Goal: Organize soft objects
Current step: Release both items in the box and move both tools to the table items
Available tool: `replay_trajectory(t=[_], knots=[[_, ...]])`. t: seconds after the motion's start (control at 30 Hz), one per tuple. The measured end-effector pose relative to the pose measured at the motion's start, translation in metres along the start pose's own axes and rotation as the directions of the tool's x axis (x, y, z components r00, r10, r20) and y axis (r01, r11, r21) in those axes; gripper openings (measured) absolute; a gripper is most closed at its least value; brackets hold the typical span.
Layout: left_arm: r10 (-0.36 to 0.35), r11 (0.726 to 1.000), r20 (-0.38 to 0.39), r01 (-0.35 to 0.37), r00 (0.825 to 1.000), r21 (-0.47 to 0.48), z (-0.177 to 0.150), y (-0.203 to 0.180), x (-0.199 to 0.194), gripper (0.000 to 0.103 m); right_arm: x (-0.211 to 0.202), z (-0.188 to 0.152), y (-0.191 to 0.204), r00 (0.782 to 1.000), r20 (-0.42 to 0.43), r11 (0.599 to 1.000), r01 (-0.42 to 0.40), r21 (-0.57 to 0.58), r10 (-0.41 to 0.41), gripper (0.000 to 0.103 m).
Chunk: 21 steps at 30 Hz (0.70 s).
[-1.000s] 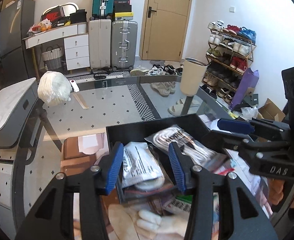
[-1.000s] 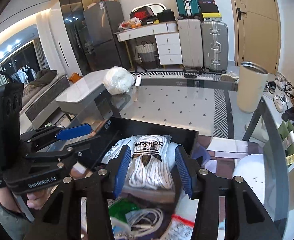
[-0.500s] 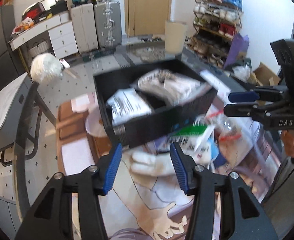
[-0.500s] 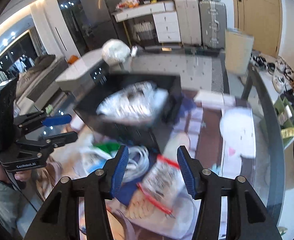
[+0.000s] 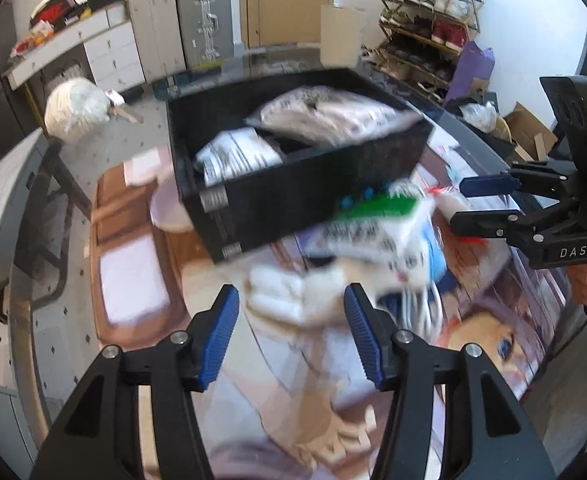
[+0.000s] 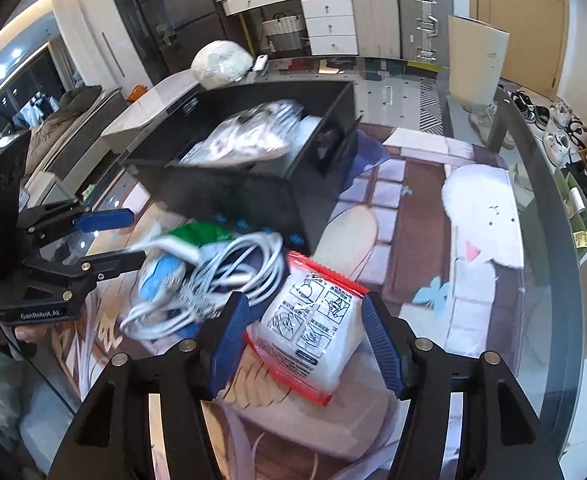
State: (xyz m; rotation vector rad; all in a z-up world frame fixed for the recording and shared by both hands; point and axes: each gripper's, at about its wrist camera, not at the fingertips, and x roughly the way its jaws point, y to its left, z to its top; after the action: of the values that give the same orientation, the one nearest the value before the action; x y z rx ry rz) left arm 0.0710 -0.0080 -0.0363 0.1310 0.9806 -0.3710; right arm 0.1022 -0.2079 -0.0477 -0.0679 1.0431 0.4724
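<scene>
Soft packets are the business here: two already lie inside the black bin (image 6: 253, 168), a pale packet (image 5: 333, 116) on its far side and a printed white one (image 5: 237, 156) on its near side, while the rest sit heaped on the desk (image 6: 541, 320) just in front of the bin. In that heap are a red-edged pouch (image 6: 313, 320), a coil of white cable (image 6: 213, 280), a green-topped bag (image 5: 373, 228) and a white soft bundle (image 5: 293, 296). The right gripper (image 6: 305, 344) hangs above the red-edged pouch with its fingers (image 6: 229, 340) spread wide on either side of it and holding nothing. The left gripper (image 5: 289, 332) is likewise wide open and empty, poised over the white soft bundle in front of the bin. The step in hand looks like picking the next item from the heap. To do it well, lower the fingers so they straddle the pouch across its narrow width, close on the body and not the slippery sealed edge, and keep clear of the cable touching its bin-side corner, since a snagged loop could drag the heap along. Lift straight up before carrying it over the bin's front wall.
</scene>
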Motion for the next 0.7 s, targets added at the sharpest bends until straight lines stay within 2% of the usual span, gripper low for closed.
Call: replay_trajectory(t=[0.1,0.2,0.27,0.33,0.37,0.57,0.63,0.67,0.7], knots=[[-0.036,0.999,-0.045,0.038,0.998,0.025,-0.015,-0.007,0.0,0.055,0.003,-0.01,0.011,0.998,-0.05,0.998,-0.05,-0.029,0.048,0.06],[-0.019,0.997,-0.037,0.022,0.999,0.075,-0.024,-0.017,-0.007,0.055,-0.004,-0.016,0.019,0.998,-0.043,0.997,-0.056,-0.049,0.054,0.06],[-0.002,0.989,-0.006,0.003,1.0,0.148,-0.018,-0.025,-0.012,0.057,-0.01,-0.013,0.019,0.999,-0.024,0.998,-0.038,-0.056,0.037,0.06],[0.009,0.975,0.035,-0.016,0.999,0.223,-0.007,-0.032,-0.014,0.063,-0.01,-0.011,0.016,0.999,-0.027,0.998,-0.046,-0.04,0.044,0.06],[0.003,0.969,0.034,-0.011,0.999,0.247,-0.002,-0.033,-0.012,0.07,-0.009,-0.011,0.015,0.998,-0.031,0.998,-0.048,-0.036,0.047,0.06],[-0.062,0.946,-0.02,0.065,0.998,0.317,0.017,-0.032,0.011,0.071,-0.003,-0.013,0.018,0.998,-0.051,0.997,-0.049,-0.054,0.046,0.06],[-0.087,0.949,-0.037,0.094,0.995,0.299,0.02,-0.031,0.012,0.062,-0.004,-0.014,0.018,0.997,-0.053,0.997,-0.052,-0.056,0.049,0.06],[-0.1,0.952,-0.051,0.11,0.994,0.285,0.021,-0.029,0.013,0.04,-0.004,-0.014,0.019,0.997,-0.055,0.997,-0.054,-0.06,0.05,0.06],[-0.112,0.953,-0.075,0.129,0.991,0.274,0.021,-0.028,0.014,0.04,-0.004,-0.014,0.021,0.997,-0.056,0.996,-0.056,-0.064,0.052,0.06]])
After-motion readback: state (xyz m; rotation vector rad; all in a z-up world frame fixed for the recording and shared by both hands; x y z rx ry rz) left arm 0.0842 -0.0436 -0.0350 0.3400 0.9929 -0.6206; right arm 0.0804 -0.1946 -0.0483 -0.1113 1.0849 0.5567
